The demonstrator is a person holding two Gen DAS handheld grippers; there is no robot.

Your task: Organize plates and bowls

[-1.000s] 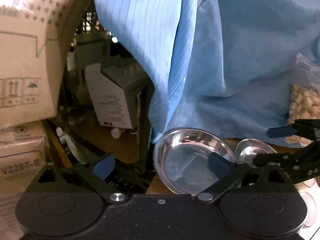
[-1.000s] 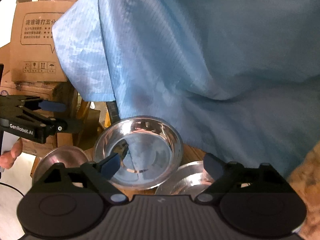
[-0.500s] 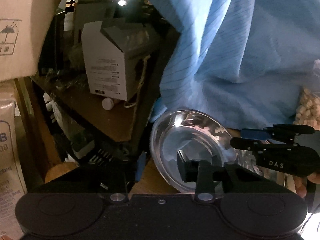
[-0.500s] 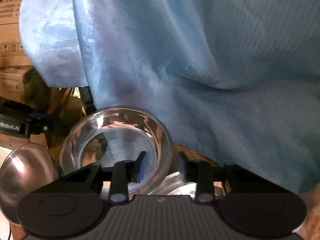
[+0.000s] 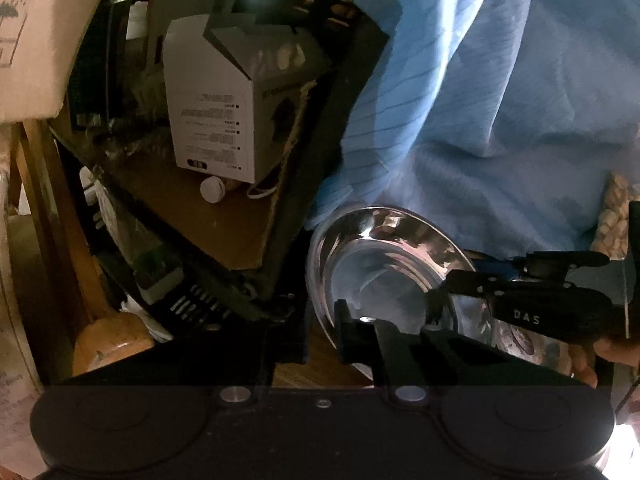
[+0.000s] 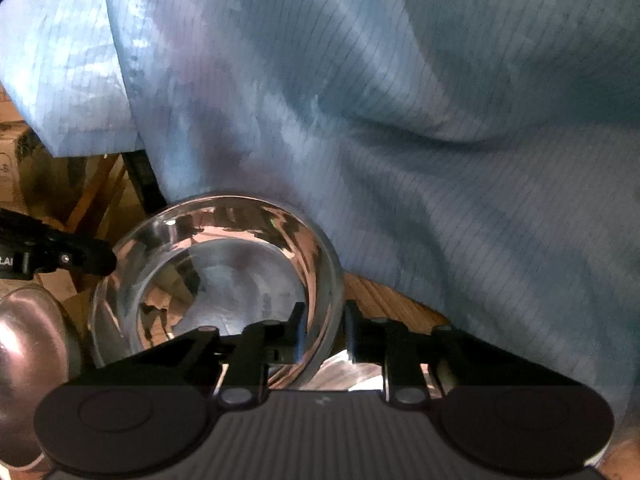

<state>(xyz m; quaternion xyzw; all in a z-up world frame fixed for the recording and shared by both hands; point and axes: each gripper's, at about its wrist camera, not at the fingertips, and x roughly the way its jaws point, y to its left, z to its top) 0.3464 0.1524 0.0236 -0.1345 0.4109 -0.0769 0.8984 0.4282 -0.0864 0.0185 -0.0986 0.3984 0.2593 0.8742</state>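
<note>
A shiny steel bowl [image 5: 384,264] is held tilted above the wooden table. My left gripper [image 5: 322,332] is shut on its left rim. My right gripper [image 6: 324,332] is shut on the bowl's [image 6: 224,272] opposite rim and shows in the left wrist view [image 5: 448,288] at the right. A second steel dish [image 6: 28,328] sits at the far left of the right wrist view, under my left gripper's arm [image 6: 60,258]. Another steel dish [image 6: 344,372] lies under the bowl, mostly hidden.
A blue striped cloth [image 6: 400,120] hangs close behind the bowl. A black crate with a white carton [image 5: 216,104] and cardboard boxes [image 5: 28,40] stand at the left. A bag of pale pellets [image 5: 616,216] sits at the right. The wooden table [image 6: 384,300] shows beneath.
Both grippers have closed on the bowl's opposite rims. The bowl has tipped up and come closer to both cameras.
</note>
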